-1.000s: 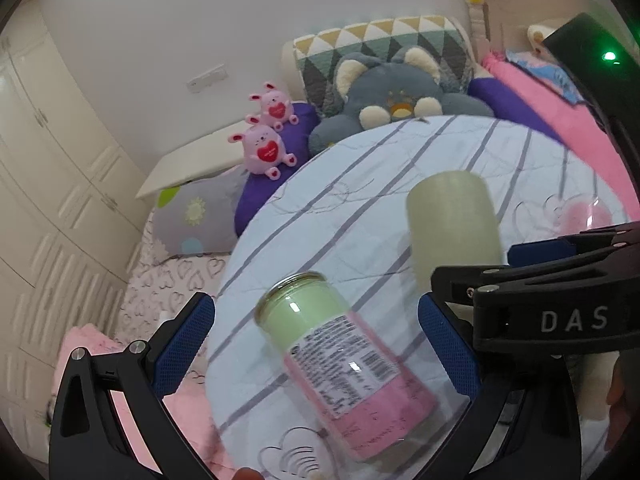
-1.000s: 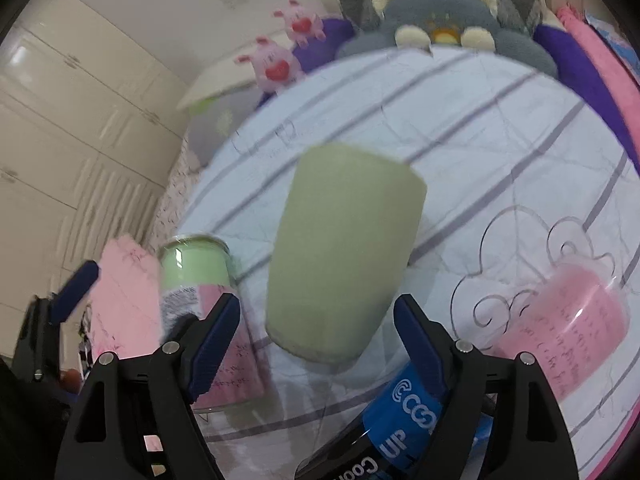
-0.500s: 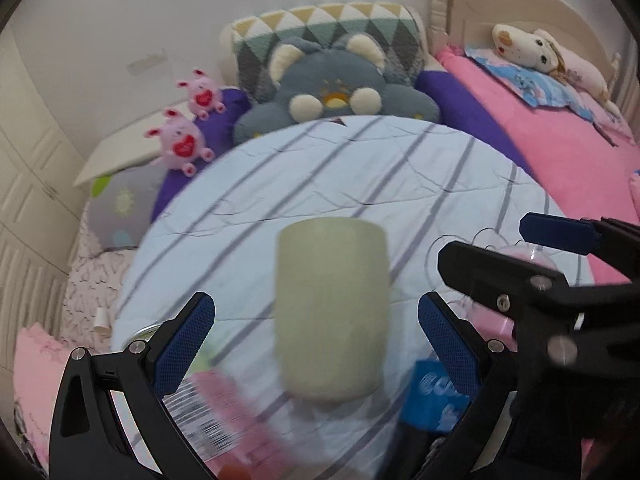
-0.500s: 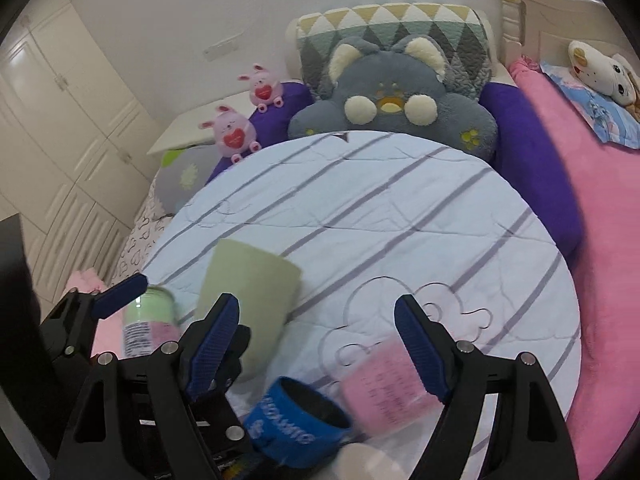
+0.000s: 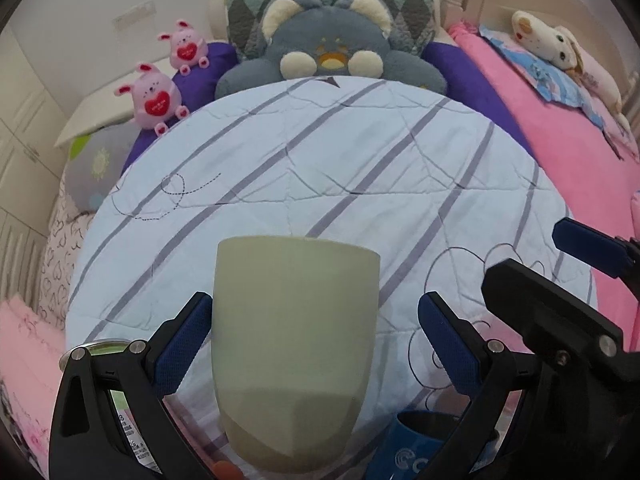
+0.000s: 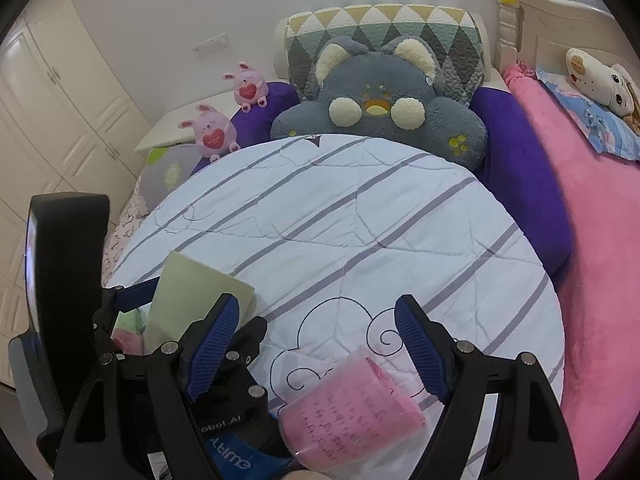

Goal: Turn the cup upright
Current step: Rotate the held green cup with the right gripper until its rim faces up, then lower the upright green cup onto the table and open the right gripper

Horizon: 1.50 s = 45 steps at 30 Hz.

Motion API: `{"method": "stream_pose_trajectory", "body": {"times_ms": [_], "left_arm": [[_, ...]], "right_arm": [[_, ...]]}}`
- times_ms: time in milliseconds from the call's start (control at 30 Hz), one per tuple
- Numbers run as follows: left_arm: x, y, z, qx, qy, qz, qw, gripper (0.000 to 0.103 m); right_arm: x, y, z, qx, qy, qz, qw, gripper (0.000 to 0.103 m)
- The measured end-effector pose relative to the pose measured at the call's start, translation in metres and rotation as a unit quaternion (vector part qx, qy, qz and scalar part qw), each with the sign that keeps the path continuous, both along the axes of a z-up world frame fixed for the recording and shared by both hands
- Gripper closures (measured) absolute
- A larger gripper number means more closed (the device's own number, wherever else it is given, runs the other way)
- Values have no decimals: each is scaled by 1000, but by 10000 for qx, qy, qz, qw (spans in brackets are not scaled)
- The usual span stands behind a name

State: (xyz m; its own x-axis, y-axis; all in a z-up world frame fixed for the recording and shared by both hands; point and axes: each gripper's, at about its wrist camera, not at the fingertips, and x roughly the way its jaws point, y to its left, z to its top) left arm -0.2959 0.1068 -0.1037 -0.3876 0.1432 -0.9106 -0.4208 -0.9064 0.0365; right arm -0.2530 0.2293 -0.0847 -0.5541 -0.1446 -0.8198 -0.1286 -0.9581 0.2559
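Observation:
A pale green cup (image 5: 294,344) stands mouth-down on the round quilted table (image 5: 340,168), flat base up. My left gripper (image 5: 314,344) is open around it; the left blue pad touches or nearly touches its side, the right pad stands apart. In the right wrist view the cup (image 6: 188,300) shows at lower left between the left gripper's fingers. My right gripper (image 6: 316,348) is open and empty, above a clear pink cup (image 6: 352,412) that stands upside down.
A glass jar with green lid (image 5: 104,352) is at lower left. A blue cup (image 5: 420,448) lies near the front edge. A grey bear cushion (image 5: 328,48), two pink rabbit toys (image 5: 154,98) and a pink bed (image 5: 580,152) lie beyond the table.
The left gripper has swung from the jar to the green cup and moved in around it. The right gripper has pulled back from the green cup and now faces the pink cup.

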Motion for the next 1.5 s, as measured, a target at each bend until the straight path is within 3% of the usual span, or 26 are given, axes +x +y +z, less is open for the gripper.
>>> {"method": "stream_pose_trajectory", "body": {"times_ms": [100, 333, 467, 633, 1000, 1500], "left_arm": [[-2, 1, -3, -67, -44, -38, 10000, 2], [-7, 1, -6, -255, 22, 21, 9997, 21], [-5, -2, 0, -30, 131, 35, 9999, 21], [2, -4, 16, 213, 597, -26, 9980, 21], [17, -17, 42, 568, 1461, 121, 9876, 22], [27, -29, 35, 631, 1440, 204, 9874, 22]], "right_arm": [[-2, 2, -4, -31, -50, 11, 10000, 21], [-3, 2, -6, -67, -81, 43, 9999, 21], [-2, 2, -6, -69, -74, 32, 9999, 21], [2, 4, 0, -117, 42, 15, 9999, 21], [11, 3, 17, -80, 410, 30, 9991, 21], [15, -7, 15, 27, 390, 200, 9990, 21]]}}
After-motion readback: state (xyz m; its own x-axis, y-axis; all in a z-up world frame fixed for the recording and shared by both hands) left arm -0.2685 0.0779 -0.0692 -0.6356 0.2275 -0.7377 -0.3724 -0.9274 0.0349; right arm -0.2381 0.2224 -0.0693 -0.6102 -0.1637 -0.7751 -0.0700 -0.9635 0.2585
